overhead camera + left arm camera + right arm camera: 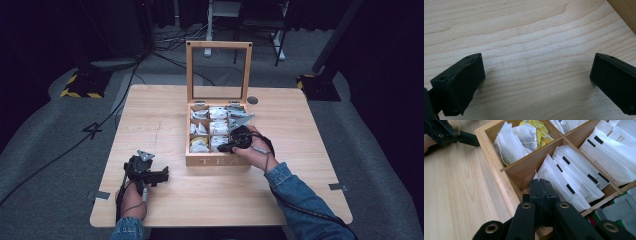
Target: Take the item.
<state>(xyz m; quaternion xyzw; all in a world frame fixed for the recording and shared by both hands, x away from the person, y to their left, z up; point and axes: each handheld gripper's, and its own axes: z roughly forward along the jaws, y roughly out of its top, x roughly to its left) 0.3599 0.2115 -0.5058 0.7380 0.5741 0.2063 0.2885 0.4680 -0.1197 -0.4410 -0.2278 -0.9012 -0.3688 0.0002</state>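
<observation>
Tea box: lid up, sachets in compartments.
Right gripper: jaws together at white sachets, seemingly picking one; whether anything is caught cannot be told.
Left gripper: jaws apart, on tabletop.
Next: likely lift a sachet clear.

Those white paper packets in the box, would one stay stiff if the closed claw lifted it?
Probably not. The white packets look thin and flat, leaning against each other, so one would likely bend and weigh little. The smooth paper might slip between the right gripper jaws, which are shut at the stack's edge.

Both forearms in blue denim sleeves, cuffs rolled. Matte black two-jaw left gripper w/ blocky rectangular pads, small screw holes. Matte black right gripper: brass-ringed rivets on linkage arms, grey triangular plate on top, black cable trailing along sleeve.
</observation>
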